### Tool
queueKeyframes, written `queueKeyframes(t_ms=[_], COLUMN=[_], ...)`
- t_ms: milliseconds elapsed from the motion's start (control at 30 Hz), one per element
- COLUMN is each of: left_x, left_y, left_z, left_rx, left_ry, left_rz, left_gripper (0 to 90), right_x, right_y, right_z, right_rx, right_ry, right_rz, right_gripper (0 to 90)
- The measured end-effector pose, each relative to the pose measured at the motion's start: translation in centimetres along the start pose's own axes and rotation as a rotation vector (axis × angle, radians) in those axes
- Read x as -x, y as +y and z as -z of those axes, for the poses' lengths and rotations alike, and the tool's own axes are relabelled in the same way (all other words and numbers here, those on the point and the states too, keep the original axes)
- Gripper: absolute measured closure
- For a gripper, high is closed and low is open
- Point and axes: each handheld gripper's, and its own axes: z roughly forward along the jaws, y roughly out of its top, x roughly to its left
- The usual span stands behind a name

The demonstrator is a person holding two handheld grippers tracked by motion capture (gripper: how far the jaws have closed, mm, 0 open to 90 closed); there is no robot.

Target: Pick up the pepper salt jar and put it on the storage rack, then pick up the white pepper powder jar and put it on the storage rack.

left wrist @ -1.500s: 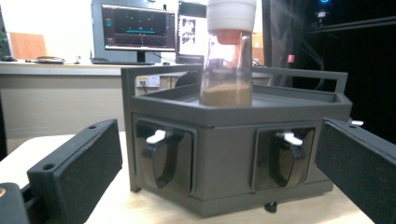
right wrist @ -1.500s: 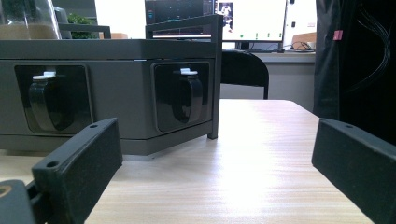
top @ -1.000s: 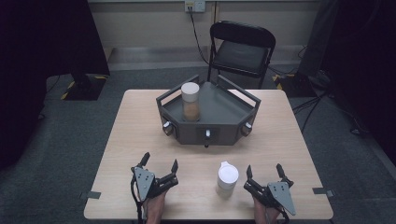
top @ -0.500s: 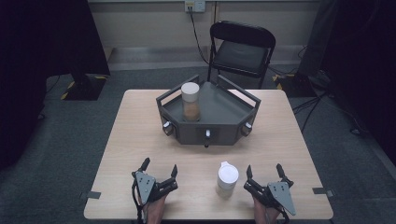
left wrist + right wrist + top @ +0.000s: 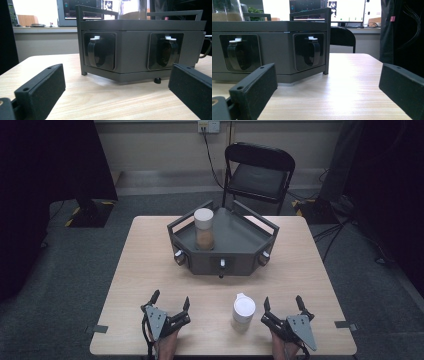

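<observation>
Both grippers idle at the near table edge, jaws spread wide, holding nothing.

The white-lidded jar (image 5: 243, 312) stands upright just beside the right gripper (image 5: 283, 306), well apart from the left gripper (image 5: 170, 299). Likely light, rigid, smooth-walled, easily tipped; best gripped mid-body, below the lid.

1. The surface (image 5: 150, 255) is pale wood grain.
2. The tray (image 5: 240, 245) is dark grey, with white-tipped black knobs (image 5: 96, 48).
3. The near cup (image 5: 243, 312) has a white lid.
4. The jar (image 5: 204, 227) holds tan contents under a white lid.
5. The gripper fingers (image 5: 253, 87) are black.
</observation>
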Motion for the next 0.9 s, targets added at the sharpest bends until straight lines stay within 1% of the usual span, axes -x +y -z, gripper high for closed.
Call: queueKeyframes(t_ms=[533, 900], left_x=[-0.03, -0.02], left_y=[0.00, 0.01], left_z=[0.00, -0.01], left_rx=[0.000, 0.000], left_ry=[-0.002, -0.002], left_rz=[0.000, 0.000], left_gripper=[0.4, 0.4], right_x=[-0.05, 0.18], right_y=[0.00, 0.15], right_z=[0.00, -0.05], right_rx=[0.000, -0.007], right_ry=[-0.003, 0.005], right_rz=[0.000, -0.011], right_gripper=[0.0, 0.0])
